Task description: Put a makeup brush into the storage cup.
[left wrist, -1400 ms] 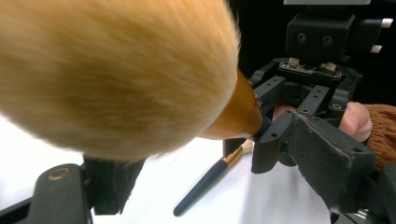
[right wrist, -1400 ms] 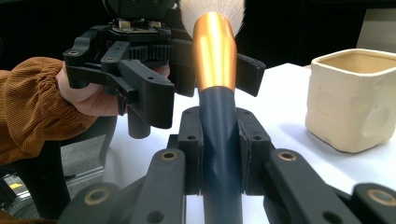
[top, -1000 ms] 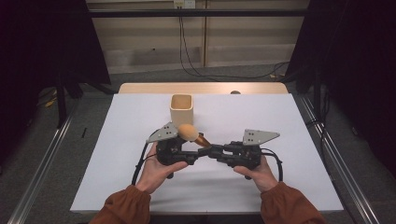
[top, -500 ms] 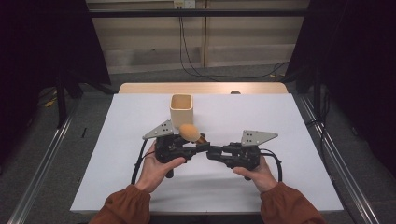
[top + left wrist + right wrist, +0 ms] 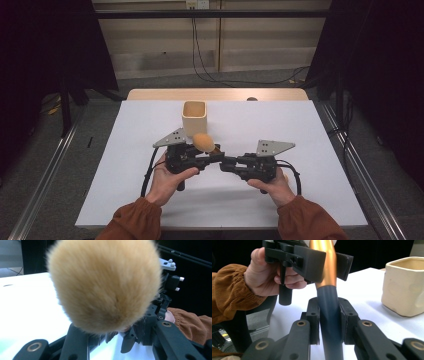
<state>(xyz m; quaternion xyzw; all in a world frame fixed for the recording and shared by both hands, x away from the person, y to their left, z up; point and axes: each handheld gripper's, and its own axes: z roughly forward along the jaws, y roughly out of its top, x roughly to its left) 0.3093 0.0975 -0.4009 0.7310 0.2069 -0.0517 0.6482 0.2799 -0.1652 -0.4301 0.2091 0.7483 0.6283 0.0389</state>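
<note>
A makeup brush with a fluffy tan head [image 5: 203, 142] [image 5: 105, 285], a gold neck [image 5: 325, 262] and a dark handle [image 5: 329, 322] is held upright over the white table top. My right gripper [image 5: 226, 164] [image 5: 329, 315] is shut on the dark handle. My left gripper [image 5: 216, 156] [image 5: 325, 263] has just been closing its jaws on the gold neck, and its pads now press on both sides of it. In the left gripper view the tan head hides most of what lies ahead of that gripper [image 5: 120, 333].
A cream square cup [image 5: 194, 116] [image 5: 404, 285] stands open-side up just behind the brush, toward the table's far edge. The white sheet [image 5: 310, 135] covers the table. Metal rails run along the floor on both sides.
The left gripper's jaws have drawn in around the brush's neck. Both hands and the brush have stayed about where they were.
</note>
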